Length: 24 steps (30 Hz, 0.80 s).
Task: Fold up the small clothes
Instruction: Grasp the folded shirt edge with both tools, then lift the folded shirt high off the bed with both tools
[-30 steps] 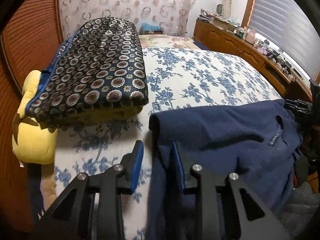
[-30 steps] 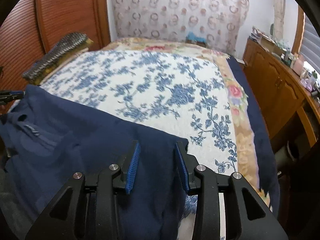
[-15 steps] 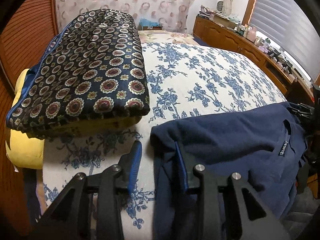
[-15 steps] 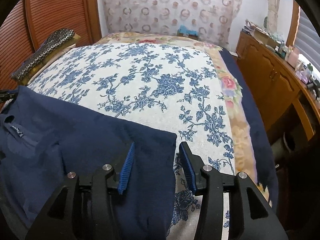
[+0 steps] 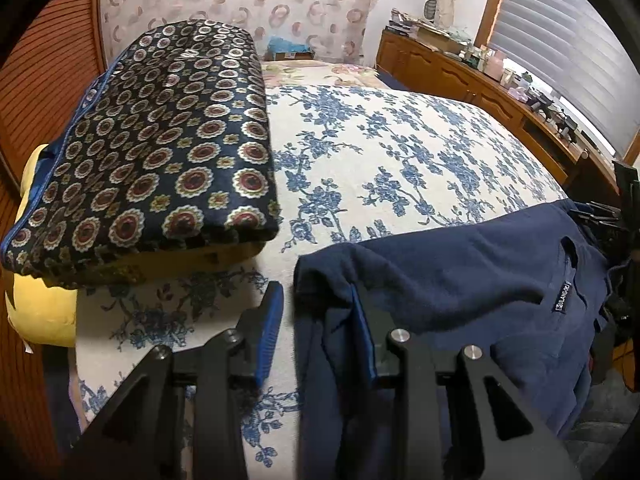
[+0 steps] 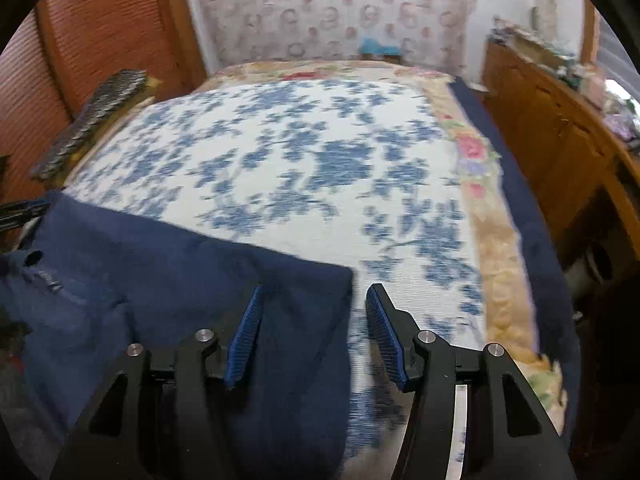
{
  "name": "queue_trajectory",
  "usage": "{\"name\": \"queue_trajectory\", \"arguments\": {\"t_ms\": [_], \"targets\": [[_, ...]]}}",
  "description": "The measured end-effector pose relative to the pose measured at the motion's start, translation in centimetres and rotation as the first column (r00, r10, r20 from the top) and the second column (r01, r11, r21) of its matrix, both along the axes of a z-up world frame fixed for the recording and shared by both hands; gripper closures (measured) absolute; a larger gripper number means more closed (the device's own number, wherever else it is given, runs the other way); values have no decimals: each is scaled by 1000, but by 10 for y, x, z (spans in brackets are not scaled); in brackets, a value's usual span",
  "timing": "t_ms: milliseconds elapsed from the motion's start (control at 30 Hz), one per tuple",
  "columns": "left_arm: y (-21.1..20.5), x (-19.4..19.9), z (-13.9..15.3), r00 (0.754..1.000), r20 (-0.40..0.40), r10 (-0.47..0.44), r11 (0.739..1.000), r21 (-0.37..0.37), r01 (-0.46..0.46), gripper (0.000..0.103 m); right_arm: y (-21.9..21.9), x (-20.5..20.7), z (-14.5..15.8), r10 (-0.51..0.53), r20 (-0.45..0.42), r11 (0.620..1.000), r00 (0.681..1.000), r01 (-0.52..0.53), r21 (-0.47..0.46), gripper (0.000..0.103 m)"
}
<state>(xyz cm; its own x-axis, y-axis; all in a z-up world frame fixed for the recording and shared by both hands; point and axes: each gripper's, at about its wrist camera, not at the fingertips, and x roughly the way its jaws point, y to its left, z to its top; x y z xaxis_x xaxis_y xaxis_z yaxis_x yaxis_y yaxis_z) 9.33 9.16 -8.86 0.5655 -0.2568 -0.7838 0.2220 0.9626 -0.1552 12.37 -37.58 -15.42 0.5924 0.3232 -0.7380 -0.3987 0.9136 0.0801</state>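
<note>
From the left wrist camera we count one navy garment (image 5: 460,280), spread at the near edge of the bed (image 5: 400,160), with one small white label (image 5: 563,298) on its right part. The left claw (image 5: 316,320) stands with its jaws apart. Its right pad (image 5: 362,336) lies against the left corner of the garment, and the left pad (image 5: 270,332) is over the bare floral bed cover, clear of the cloth, so the claw is released and grasps nothing. To the left lies one folded dark blanket with round patterns (image 5: 152,152), resting on one yellow cushion (image 5: 40,304); both are just beside the garment's corner but apart from it. A wooden cabinet (image 5: 460,72) with many small things stands along the far right, under a window blind (image 5: 568,48).

From the right wrist camera, which is blurred, we see the same single garment (image 6: 180,280) at the lower left. The right claw (image 6: 312,328) is opening. Its left pad (image 6: 244,332) is above the cloth, its right pad (image 6: 386,336) over the bed cover (image 6: 320,160), and the garment's right corner lies between them without being pressed. The patterned blanket (image 6: 92,120) is far at the left, well apart.
</note>
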Motion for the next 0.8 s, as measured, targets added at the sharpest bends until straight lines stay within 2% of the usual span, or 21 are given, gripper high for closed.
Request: {"name": "queue_trajectory", "arguments": {"t_ms": [33, 67, 100, 167, 267, 333, 367, 400, 433, 500, 633, 700, 767, 800], "targets": [[-3, 0, 0, 1000, 3, -10, 1000, 0, 10, 73, 3, -1, 0, 10, 6, 1000, 1000, -10, -12, 55], [-5, -1, 0, 1000, 6, -22, 1000, -2, 22, 82, 5, -3, 0, 27, 9, 1000, 1000, -27, -13, 63], [-8, -2, 0, 999, 8, -37, 999, -7, 38, 89, 7, -4, -1, 46, 6, 999, 999, -46, 0, 76], [-12, -7, 2, 999, 25, -44, 999, 1, 44, 96, 10, -9, -1, 87, 4, 996, 996, -87, 27, 89], [-17, -22, 16, 996, 79, -52, 998, -21, 54, 97, 15, -25, 8, 126, 40, 990, 991, -128, 64, 93], [-17, -42, 42, 987, 159, -34, 997, -61, 44, 97, 18, -41, 23, 138, 89, 986, 987, -145, 77, 94], [-14, -47, 50, 984, 176, -24, 995, -88, 40, 98, 18, -50, 35, 140, 114, 985, 984, -150, 88, 94], [-12, -59, 67, 979, 205, -13, 987, -157, 46, 98, 19, -57, 45, 140, 128, 983, 982, -152, 98, 94], [-14, -69, 80, 971, 237, -13, 982, -178, 57, 98, 19, -66, 60, 137, 150, 982, 979, -154, 110, 94], [-19, -88, 106, 951, 309, -5, 985, -164, 58, 98, 20, -88, 89, 154, 212, 978, 965, -180, 109, 94], [-21, -119, 163, 895, 446, -4, 979, -182, 95, 98, 18, -123, 145, 157, 329, 973, 931, -203, 111, 95], [-20, -130, 190, 863, 505, -5, 976, -186, 114, 98, 16, -142, 175, 147, 406, 970, 902, -212, 119, 95], [-15, -139, 213, 842, 540, -11, 964, -219, 153, 98, 16, -160, 206, 148, 471, 969, 870, -224, 109, 95], [-14, -146, 229, 818, 576, -2, 965, -215, 153, 98, 17, -168, 222, 148, 505, 969, 850, -227, 99, 95]]}}
